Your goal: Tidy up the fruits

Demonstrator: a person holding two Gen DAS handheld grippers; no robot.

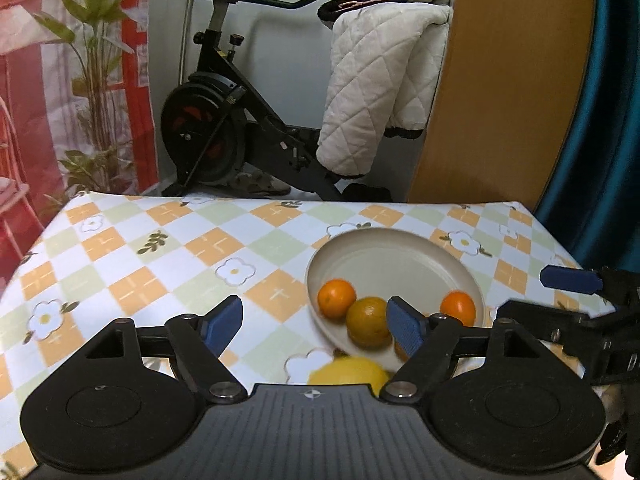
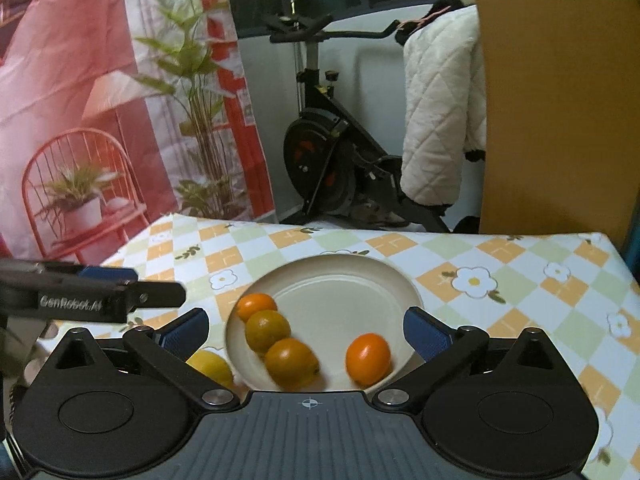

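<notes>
both grippers, left gripper (image 1: pixel 316 322) and right gripper (image 2: pixel 306 330), hang wide open and empty over the plate (image 2: pixel 360 280), where four small oranges (image 2: pixel 292 363) sit, lemon (image 2: pixel 212 366) just outside on the tablecloth (image 1: pixel 140 264), all looking firm, round and roll-prone, so pinch across the middle.

We see a cream plate (image 2: pixel 340 280) holding bright orange fruits (image 2: pixel 368 358) and duller, greenish-orange ones (image 2: pixel 267 330), with a yellow lemon (image 2: pixel 212 366) beside it. Our tablecloth (image 1: pixel 160 264) is checked in white, orange and pale green with white flowers. Both black grippers carry blue pads (image 1: pixel 224 322).
</notes>
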